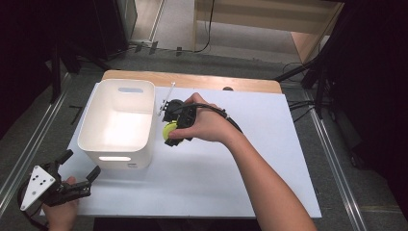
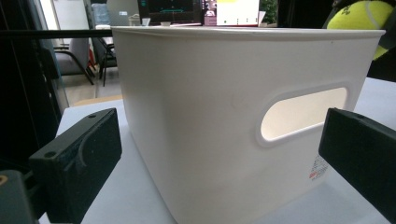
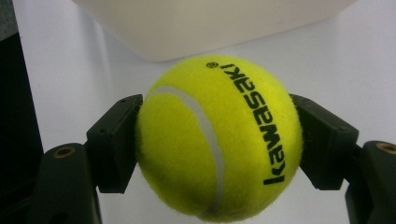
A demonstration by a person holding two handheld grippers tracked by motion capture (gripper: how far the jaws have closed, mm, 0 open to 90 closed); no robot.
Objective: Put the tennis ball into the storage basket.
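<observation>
Black left tongs (image 1: 79, 167) sit low at the bottom left of the high view, jaws spread wide and holding nothing. The hand (image 1: 61, 214) behind them rests at the near edge of the white surface (image 1: 231, 183). In the left gripper view the two jaws frame the near wall of the white bin (image 2: 201, 121) with its oval handle slot, well short of touching it. Judgement: this hand is parked, possibly ready to steady the bin, which stands upright and empty.

Farther up, near mid-frame in the high view, the right hand (image 1: 207, 126) carries the right tongs (image 1: 171, 131) just beside the bin's right wall. They are clenched on a yellow tennis ball (image 3: 217, 140); the right gripper view shows one pad pressed into each flank of the ball, black lettering facing the camera, white surface below and the bin's lower corner beyond at the top of the frame. The ball looks lifted clear of the surface, beside the bin, not over its opening.

Judgement: the side-on pinch across the ball's widest part keeps it from rolling out, and the bin's open top suits a drop from above. The tongs would need to rise above the rim and cross left first.

Beyond the bin, a wooden edge (image 1: 192, 79) shows under the sheet.
</observation>
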